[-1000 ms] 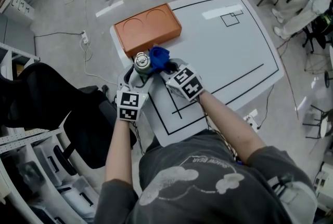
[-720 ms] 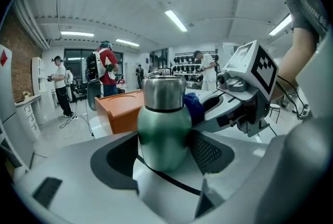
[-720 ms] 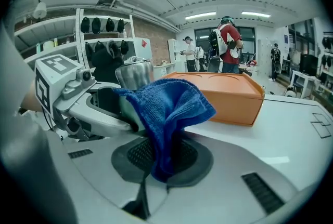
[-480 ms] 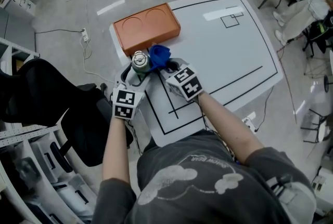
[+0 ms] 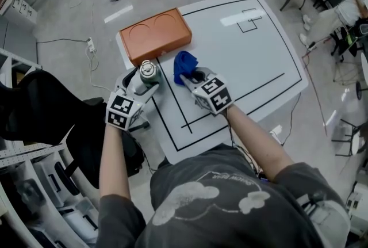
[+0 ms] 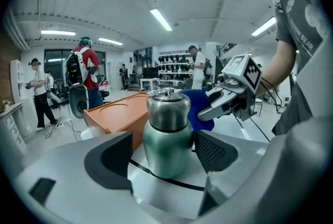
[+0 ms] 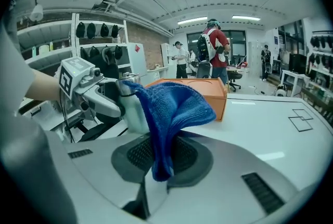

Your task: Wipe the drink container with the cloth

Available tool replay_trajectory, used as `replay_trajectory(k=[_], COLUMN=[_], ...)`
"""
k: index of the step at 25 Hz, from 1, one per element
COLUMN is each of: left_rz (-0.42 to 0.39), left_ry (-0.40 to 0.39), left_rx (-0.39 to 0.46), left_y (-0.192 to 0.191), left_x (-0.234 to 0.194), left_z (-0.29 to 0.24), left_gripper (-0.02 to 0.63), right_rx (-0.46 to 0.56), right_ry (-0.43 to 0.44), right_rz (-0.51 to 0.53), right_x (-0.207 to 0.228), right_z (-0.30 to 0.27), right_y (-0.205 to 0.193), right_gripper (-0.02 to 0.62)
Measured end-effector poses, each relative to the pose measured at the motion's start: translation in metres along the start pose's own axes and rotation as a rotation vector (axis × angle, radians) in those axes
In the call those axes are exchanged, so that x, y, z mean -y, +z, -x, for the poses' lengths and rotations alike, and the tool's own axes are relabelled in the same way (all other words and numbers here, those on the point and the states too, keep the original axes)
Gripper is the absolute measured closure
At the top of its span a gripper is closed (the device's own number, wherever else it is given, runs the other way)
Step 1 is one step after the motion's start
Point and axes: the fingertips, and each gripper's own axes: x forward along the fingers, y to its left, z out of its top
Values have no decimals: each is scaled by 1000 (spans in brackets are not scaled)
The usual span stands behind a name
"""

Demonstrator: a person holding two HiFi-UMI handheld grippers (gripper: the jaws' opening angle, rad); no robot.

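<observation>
White and smooth, your bench (image 5: 253, 57) is ruled with thin black lines, with grey floor (image 5: 75, 16) and trailing cables around it. The drink container (image 6: 166, 140), a rounded green flask with a brushed steel shoulder and cap, stands upright near the bench's left edge. Your left gripper (image 5: 142, 81) has just been opening its jaws, which stand apart on either side of the flask. Beside it, your right gripper (image 5: 192, 79) pinches the blue terry cloth (image 7: 171, 114) in closed jaws, folds flopping over them. Behind sits an orange tray (image 5: 155, 35) with two round recesses.
</observation>
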Motion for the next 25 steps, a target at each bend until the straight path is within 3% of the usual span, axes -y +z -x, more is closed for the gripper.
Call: replay_trajectory(k=[2, 7, 14, 19, 21, 25], left_rz=[61, 317, 416, 475, 486, 439], left_ry=[52, 294, 598, 622, 633, 575], left_rx=[28, 90, 91, -19, -56, -66], left_y=[8, 3, -4, -14, -20, -19], left_x=[-4, -6, -10, -12, -13, -11], left_z=[1, 1, -10, -31, -31, -31], left_gripper=[224, 175, 164, 167, 224, 230], right_rx=[-13, 0, 5, 25, 36, 13], right_ry=[3, 5, 5, 10, 22, 41], right_rz=[-15, -14, -15, -7, 11, 14], right_x=[-1, 0, 9, 15, 14, 15], right_z=[1, 3, 8, 10, 10, 9], right_y=[-3, 4, 2, 3, 6, 3], right_gripper=[554, 552, 554, 554, 554, 552])
